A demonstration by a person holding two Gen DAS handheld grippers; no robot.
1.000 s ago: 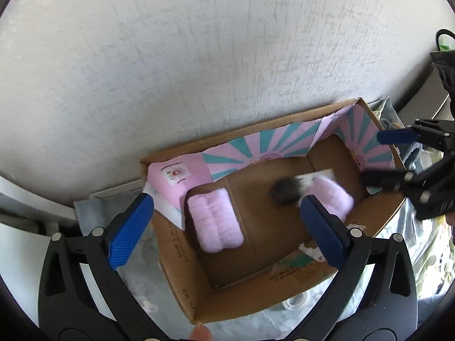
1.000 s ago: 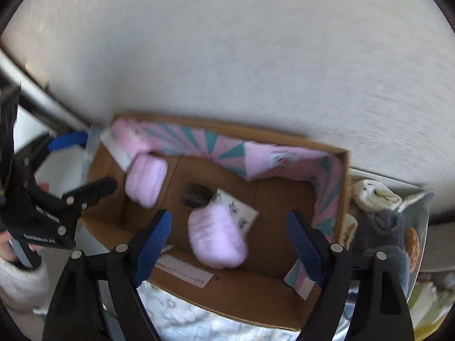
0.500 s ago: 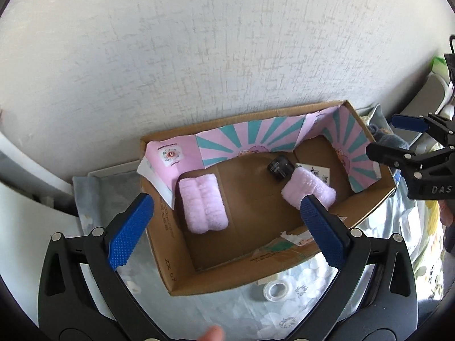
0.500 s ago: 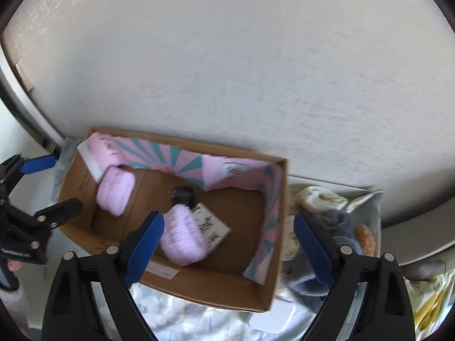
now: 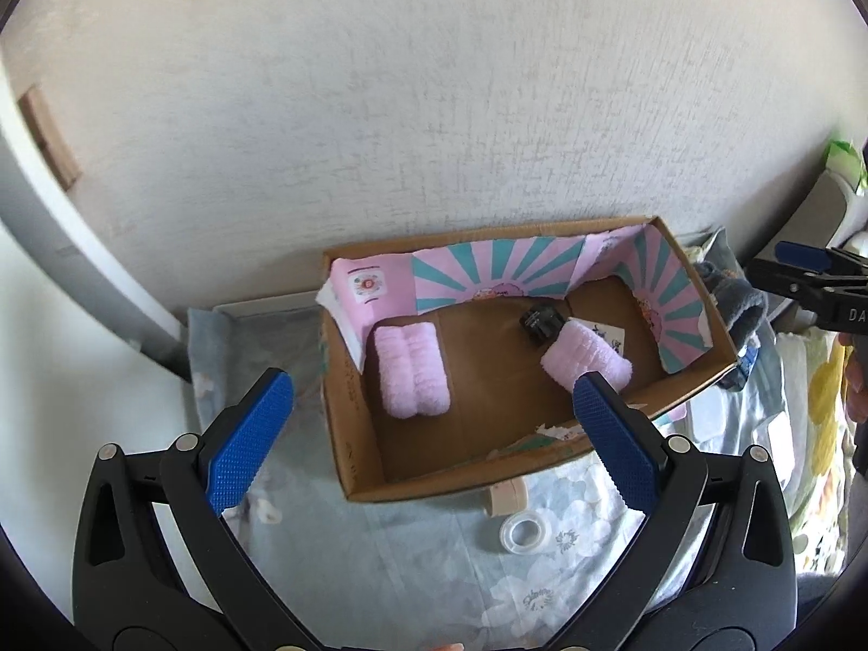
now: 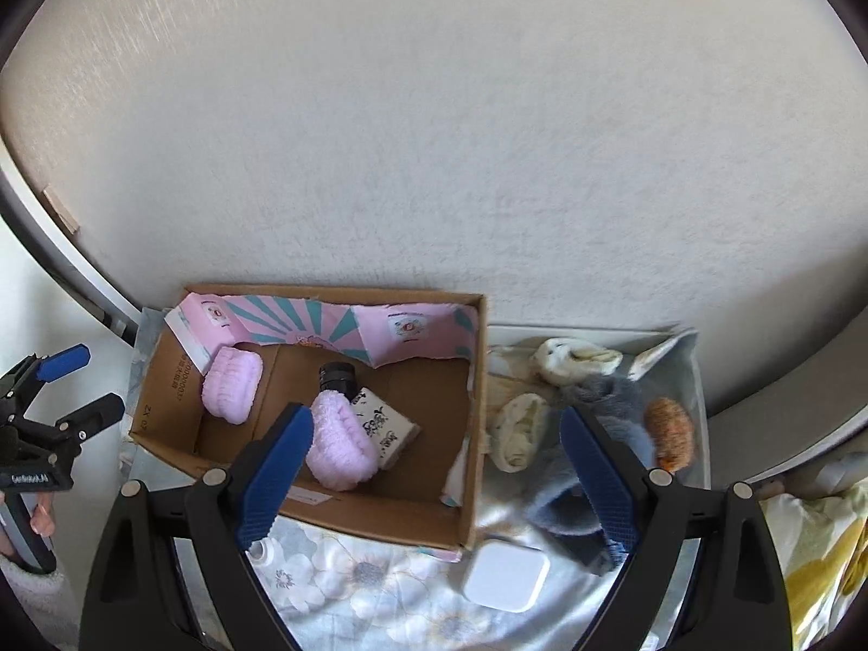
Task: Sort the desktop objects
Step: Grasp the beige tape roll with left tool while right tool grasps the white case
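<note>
An open cardboard box [image 5: 358, 450] [image 6: 374, 521] with pink and teal lining stands against the wall. Inside lie two pink fluffy rolls [image 5: 413, 370] [image 5: 587, 361] [image 6: 232, 386] [image 6: 342, 447], a small black cylinder [image 5: 541, 321] [image 6: 337, 377] and a printed white packet [image 6: 386, 423]. My left gripper [image 5: 434, 453] hangs open above the box's near side with nothing between its blue pads. My right gripper [image 6: 439, 480] is also open and empty, above the box's right wall. The other gripper shows at each view's edge.
On the floral cloth [image 5: 434, 559] in front of the box lie a clear tape roll [image 5: 523, 533], a beige tape roll [image 5: 507, 496] and a white square case [image 6: 505, 576]. Right of the box sit cream, grey-blue and orange soft items [image 6: 575, 363] [image 6: 670, 431]. The wall stands close behind.
Both grippers have drawn up and back from the box, which looks smaller now. The right-hand pink roll, blurred in motion one second ago, now lies still in the box beside the packet.
</note>
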